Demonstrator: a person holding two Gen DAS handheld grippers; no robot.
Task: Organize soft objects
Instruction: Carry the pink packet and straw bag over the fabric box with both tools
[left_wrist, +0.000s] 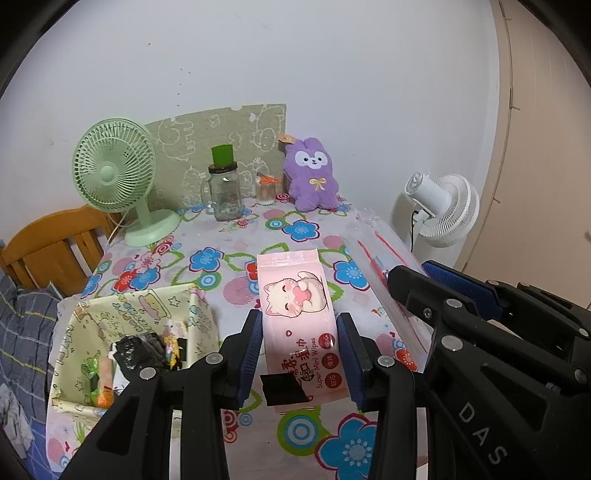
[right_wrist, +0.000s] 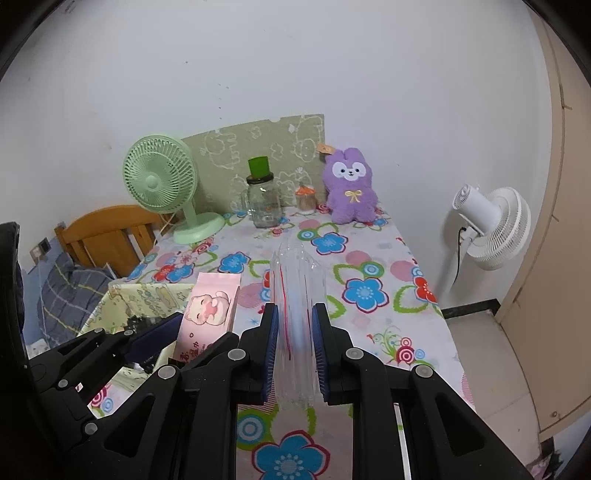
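My left gripper (left_wrist: 300, 330) is shut on a pink pack of mini wet wipes (left_wrist: 295, 295) with a cat picture, held above the flowered table; the pack also shows in the right wrist view (right_wrist: 208, 308). My right gripper (right_wrist: 294, 323) is shut on a clear zip bag with a red seal line (right_wrist: 295, 280), held edge-on above the table; it shows at the right of the left wrist view (left_wrist: 380, 269). A purple plush bunny (left_wrist: 313, 173) sits at the back of the table, also in the right wrist view (right_wrist: 350, 186).
A pale yellow fabric bin (left_wrist: 92, 332) with small items stands at the table's left front. At the back are a green desk fan (left_wrist: 112, 170), a glass jar with a green cap (left_wrist: 224, 188) and a small toothpick jar (left_wrist: 266, 190). A white floor fan (right_wrist: 491, 229) stands right of the table. A wooden chair (right_wrist: 107, 232) is on the left.
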